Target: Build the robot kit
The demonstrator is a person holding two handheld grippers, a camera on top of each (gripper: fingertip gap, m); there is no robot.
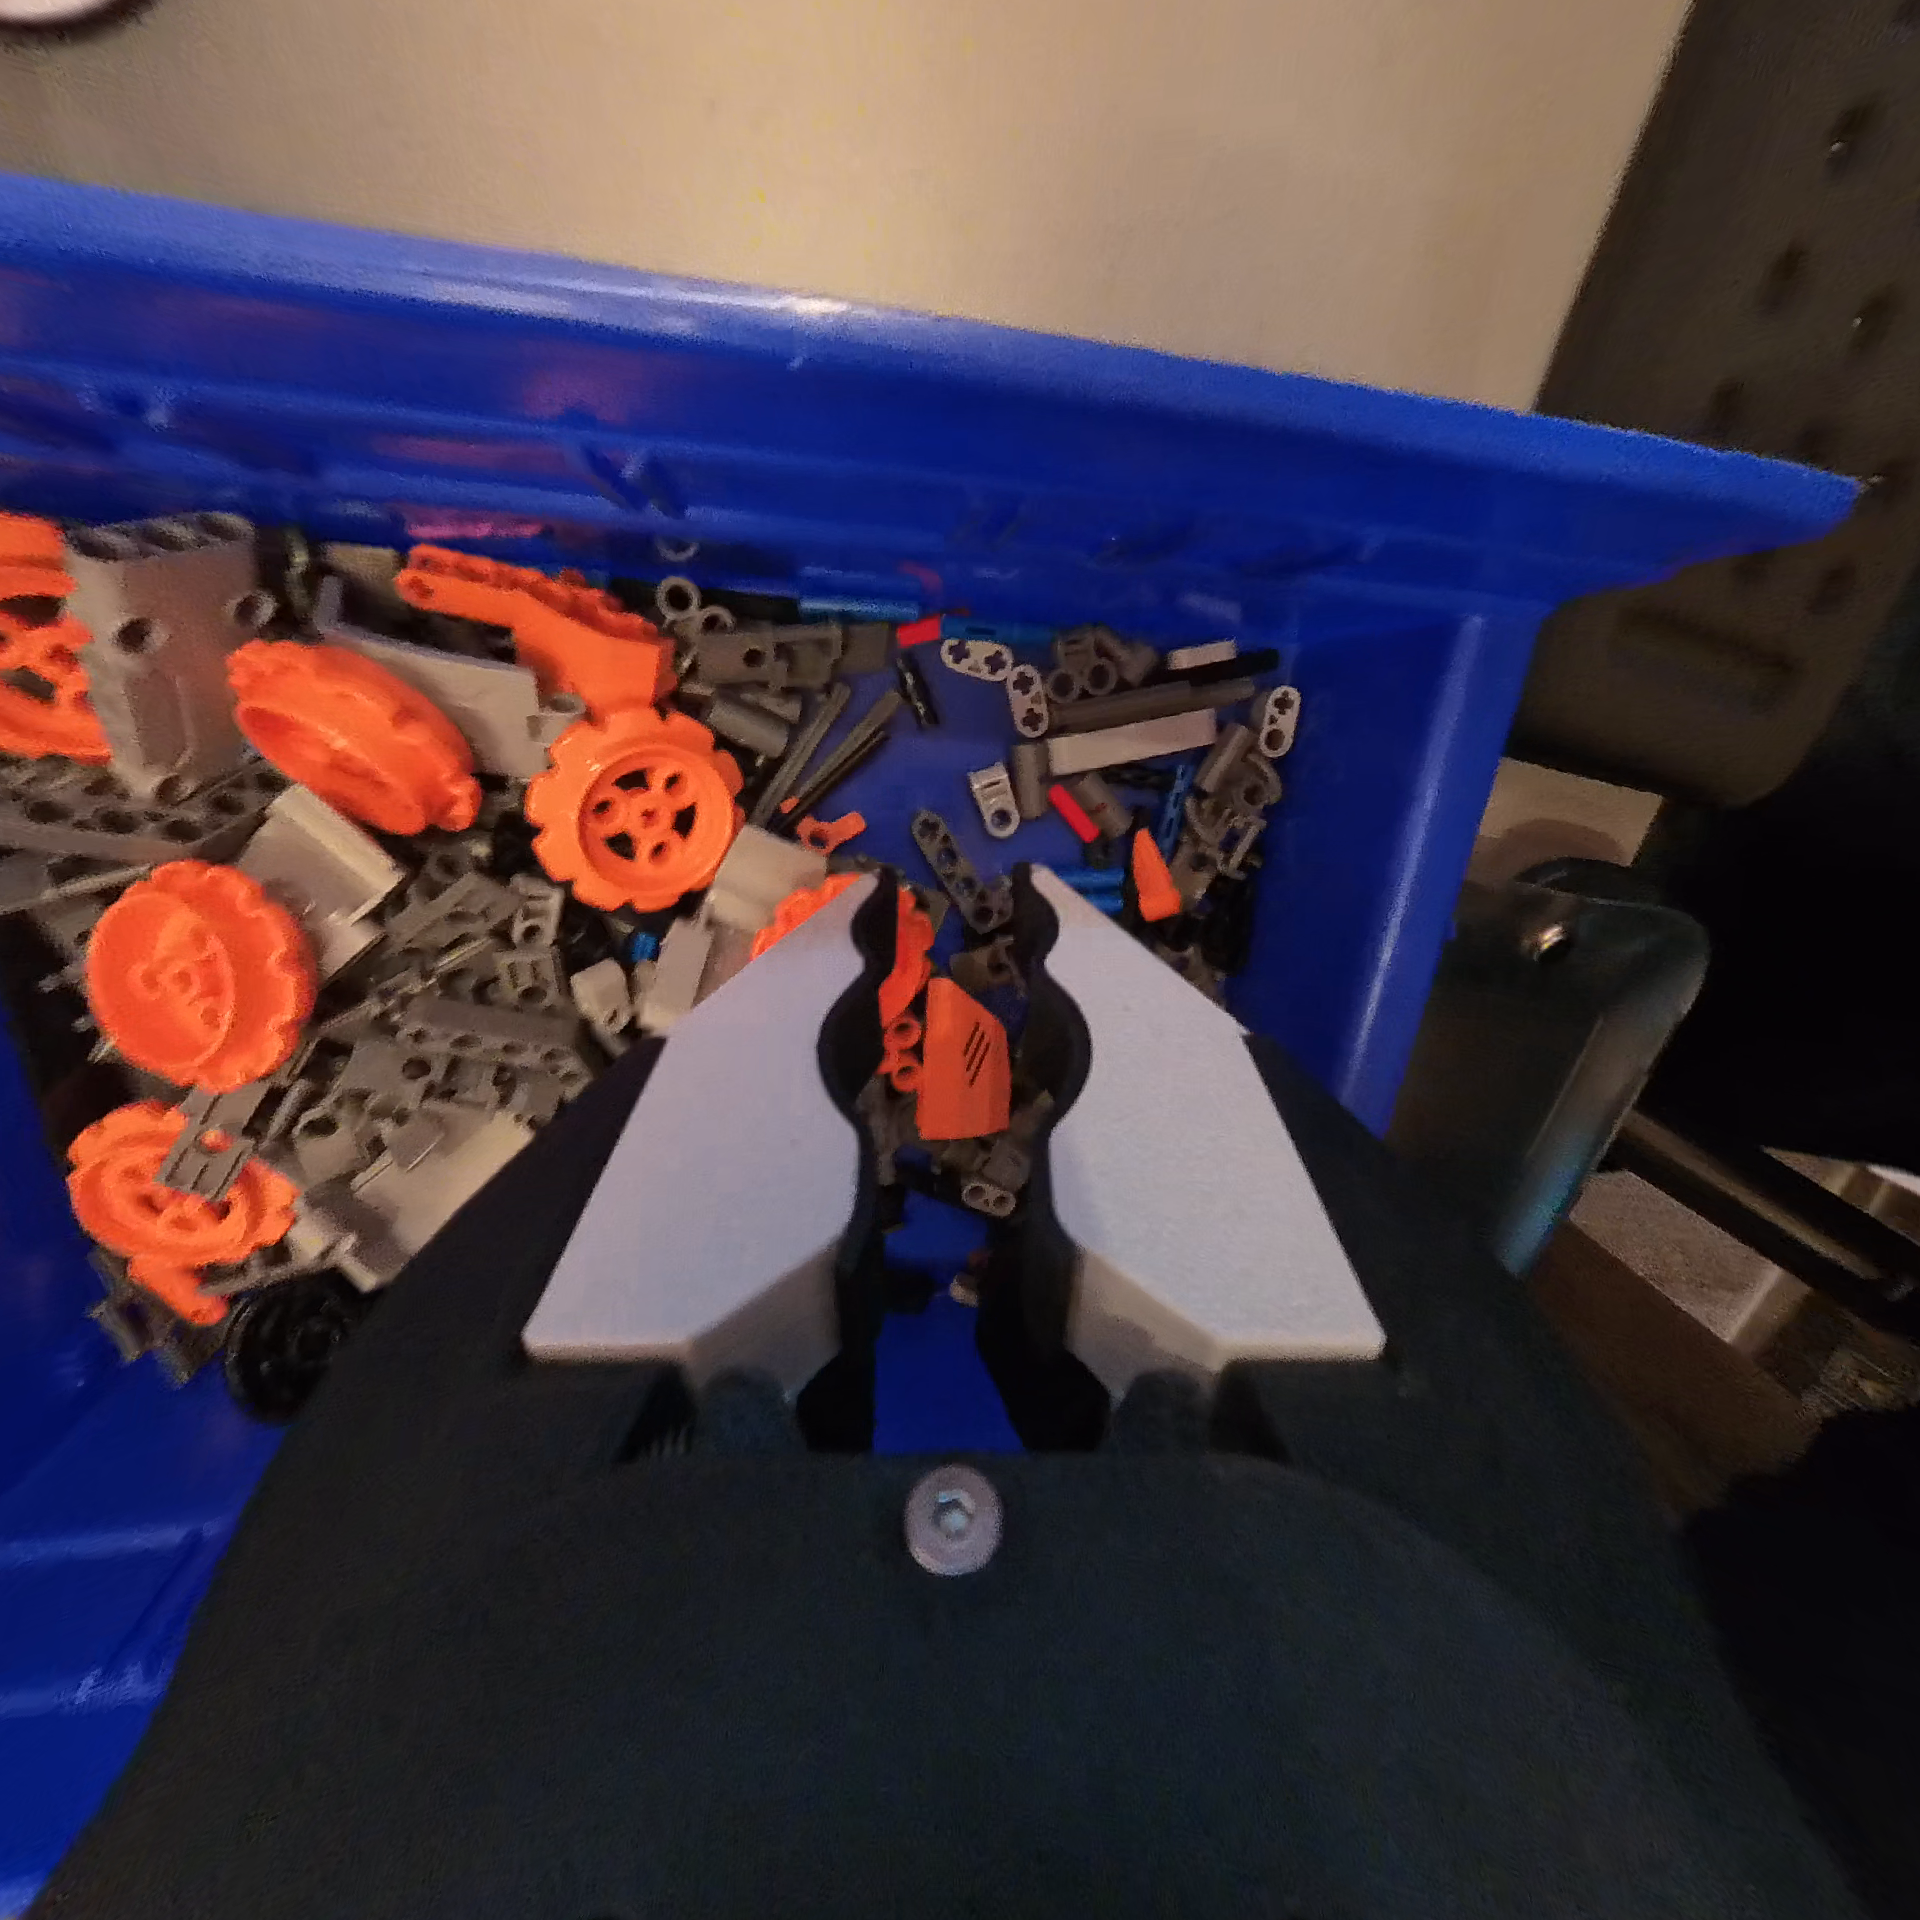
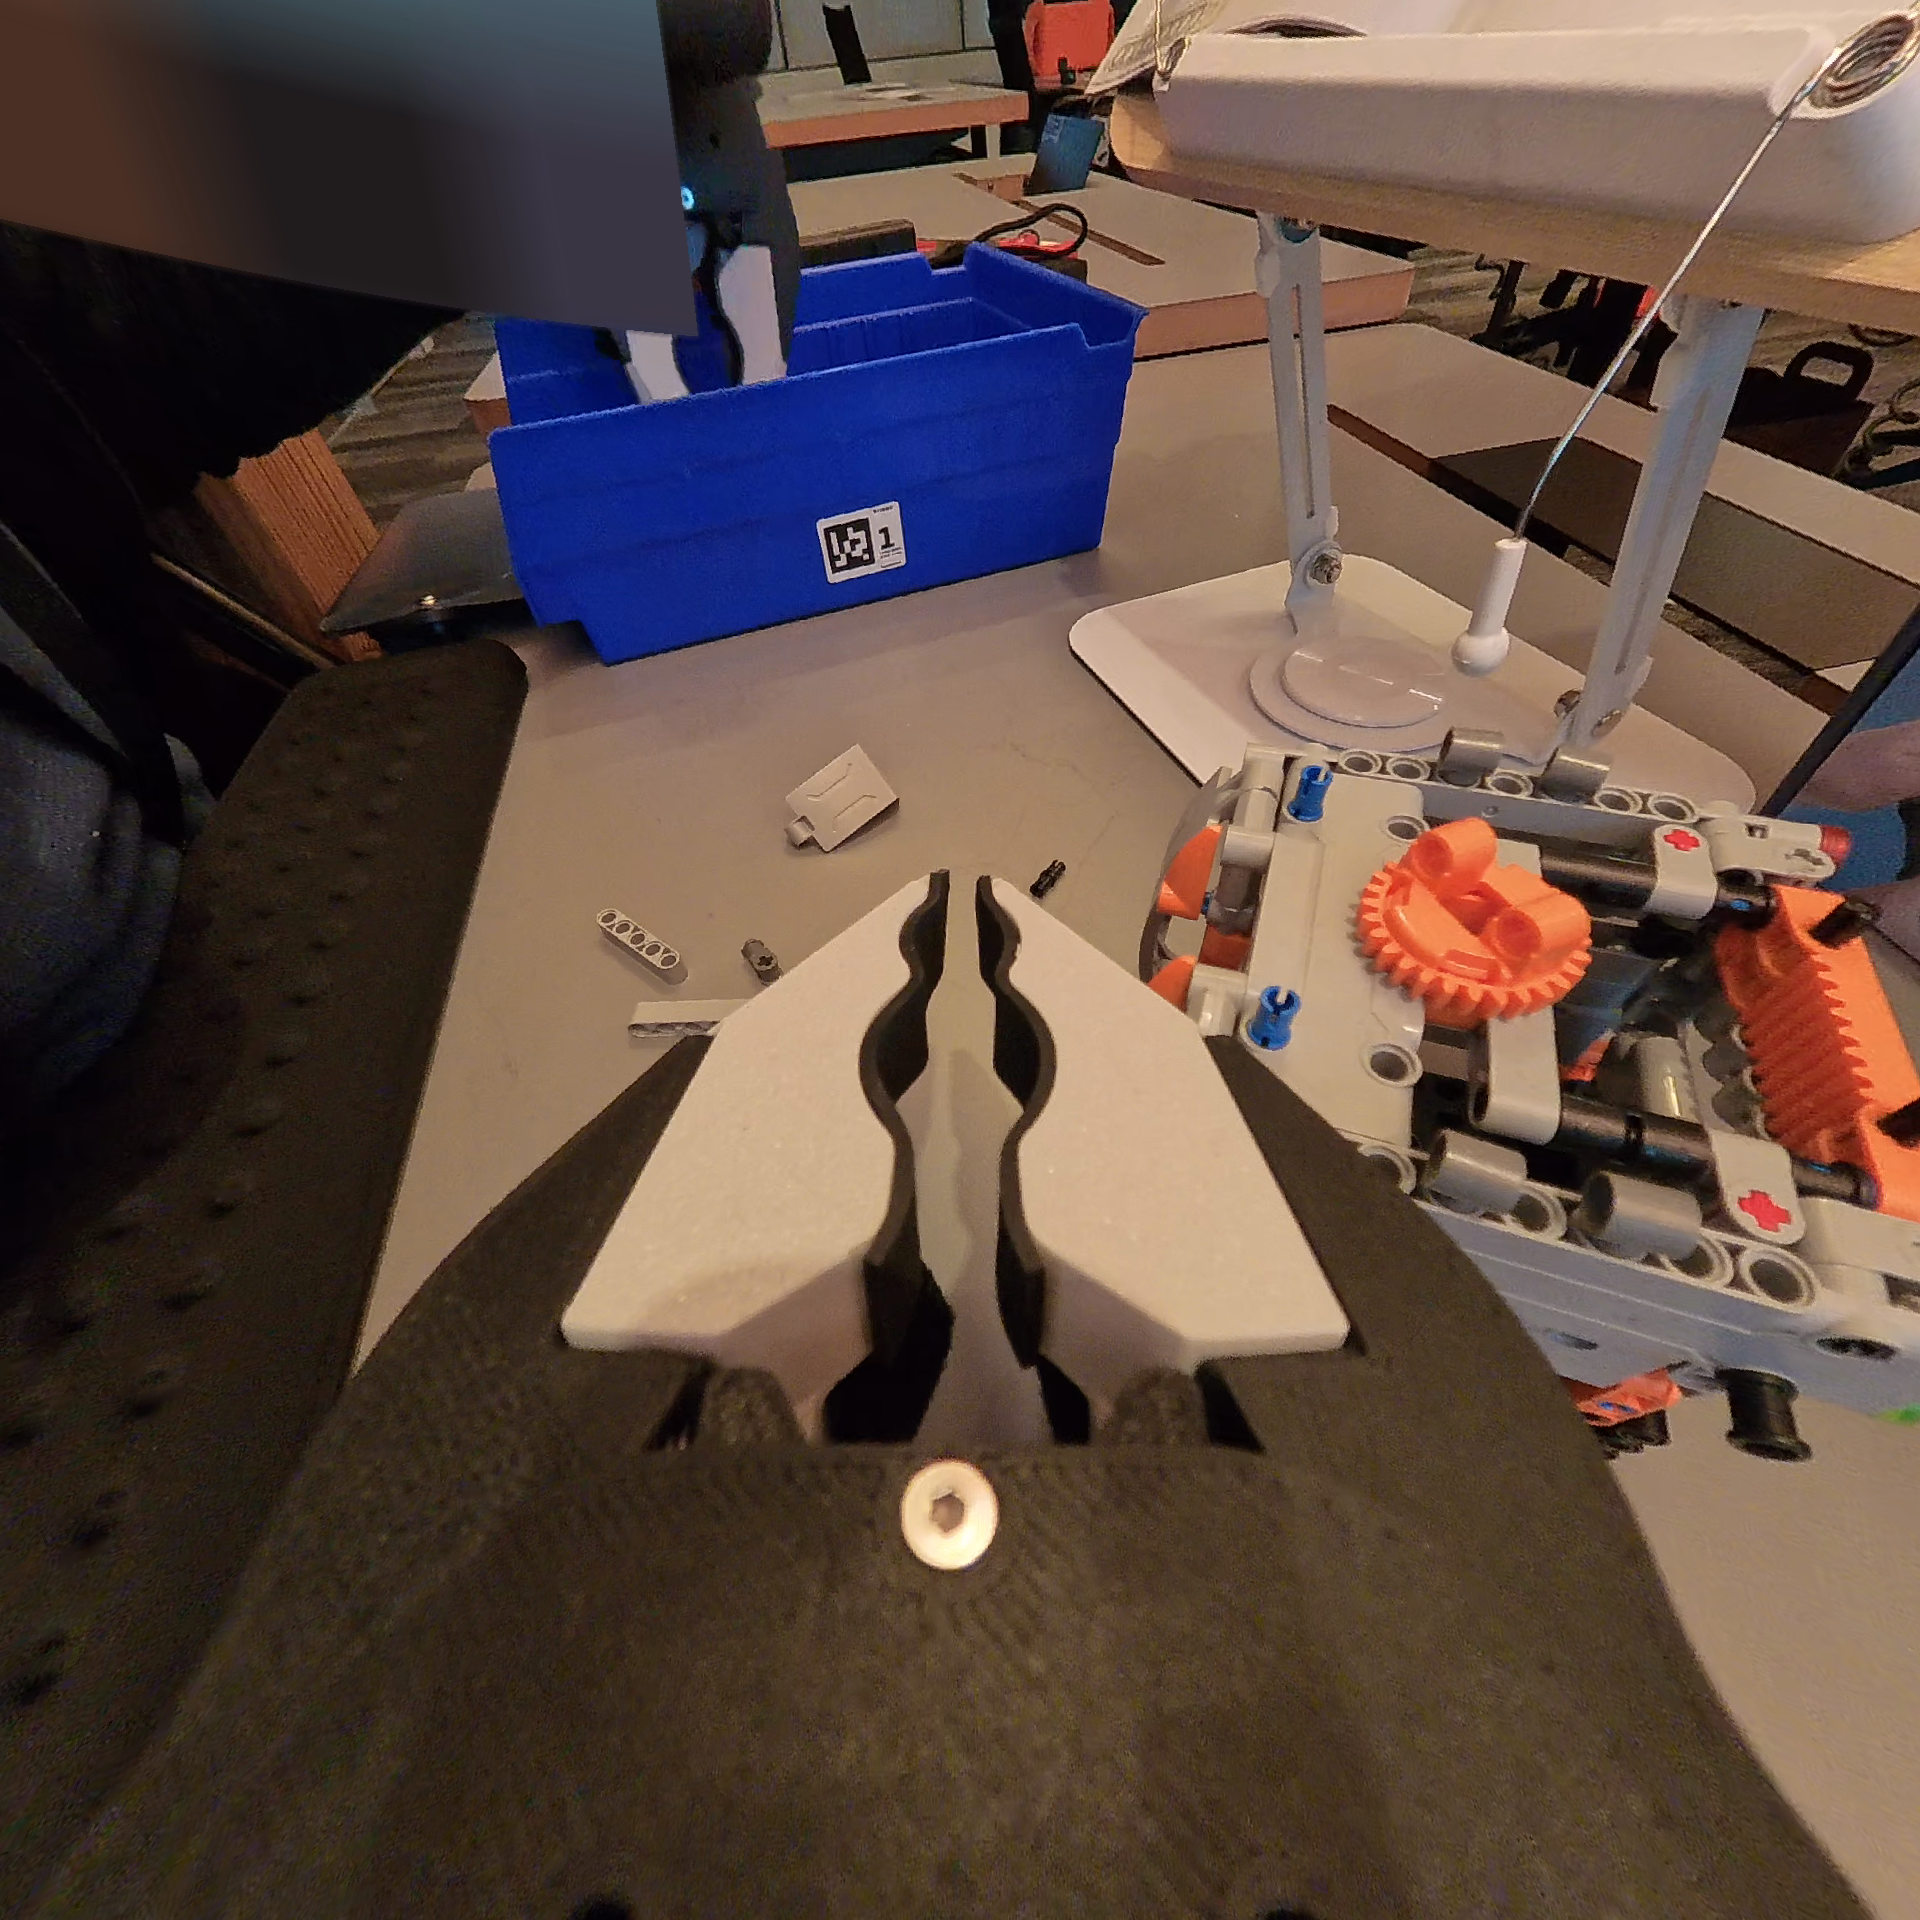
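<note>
— Grey table (image 2: pixel 675 748) below, blue bin (image 2: pixel 790 488) at the far side, white lamp base (image 2: pixel 1174 644) off to the right. Left gripper (image 1: pixel 956 883)?

— Down inside the bin, tongs spread, pinching nothing. Just under the gap: an orange panel piece (image 1: pixel 961 1060) on loose grey pins and beams. Orange toothed wheels (image 1: pixel 634 810) heaped to the left.

— Right gripper (image 2: pixel 961 883)?

— Above bare table, tongs almost pressed together, only a thin slit between, nothing in it. Near the tips: a black pin (image 2: pixel 1049 878), a grey holed beam (image 2: pixel 642 945), a grey flat panel (image 2: pixel 842 798). Close on the right, a half-built model (image 2: pixel 1507 1039) topped by an orange gear (image 2: pixel 1475 925).

— Any care called for?

— Probably: tips square over one piece, clear of the neighbours, slow squeeze.
</note>
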